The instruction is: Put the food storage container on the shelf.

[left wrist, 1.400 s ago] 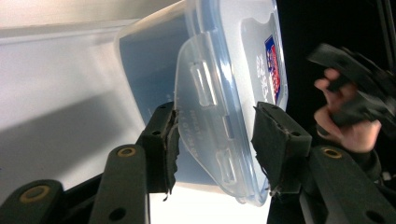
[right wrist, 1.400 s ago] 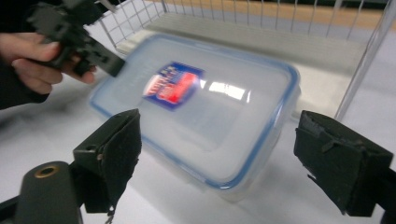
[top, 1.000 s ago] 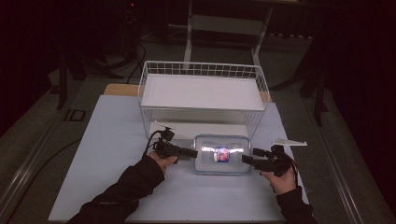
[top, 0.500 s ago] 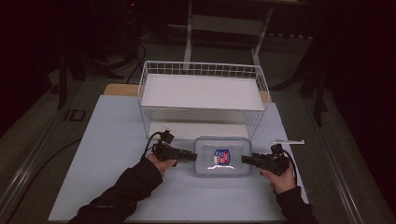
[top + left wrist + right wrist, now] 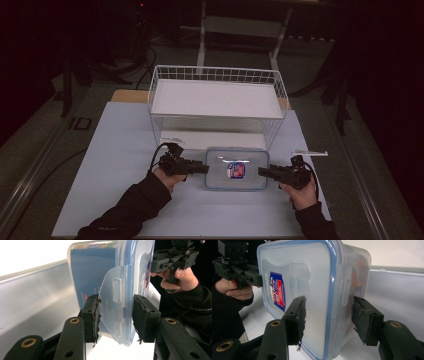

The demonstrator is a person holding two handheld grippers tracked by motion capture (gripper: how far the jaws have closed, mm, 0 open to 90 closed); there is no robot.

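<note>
Dim surroundings ring a pale sheet-covered table (image 5: 115, 165), with dark floor and furniture legs beyond it. At the far side of the sheet stands a white wire basket (image 5: 216, 100) carrying a white board on top. Just in front of the basket lies a clear plastic food container (image 5: 236, 168) with a blue-rimmed snap lid, flat on the sheet between the two hands. A red-and-blue label (image 5: 236, 170) sits on the lid; its writing is too small to read. Through the side wall the left gripper view shows a blue printed insert (image 5: 92, 277) with faint white lettering that cannot be made out.

The left gripper (image 5: 200, 168) points at the container's left end. Its jaws stand apart on either side of the clear locking flap (image 5: 113, 305) — one pad touching or nearly touching the flap, the other with a gap.

The right gripper (image 5: 264, 172) points at the container's right end. In its own view the jaws straddle the lid edge and right-hand flap (image 5: 344, 293), spread wide, with space on both sides.

A thin white strip (image 5: 310, 153) lies on the sheet beyond the right hand (image 5: 299, 192), well apart from the container.
</note>
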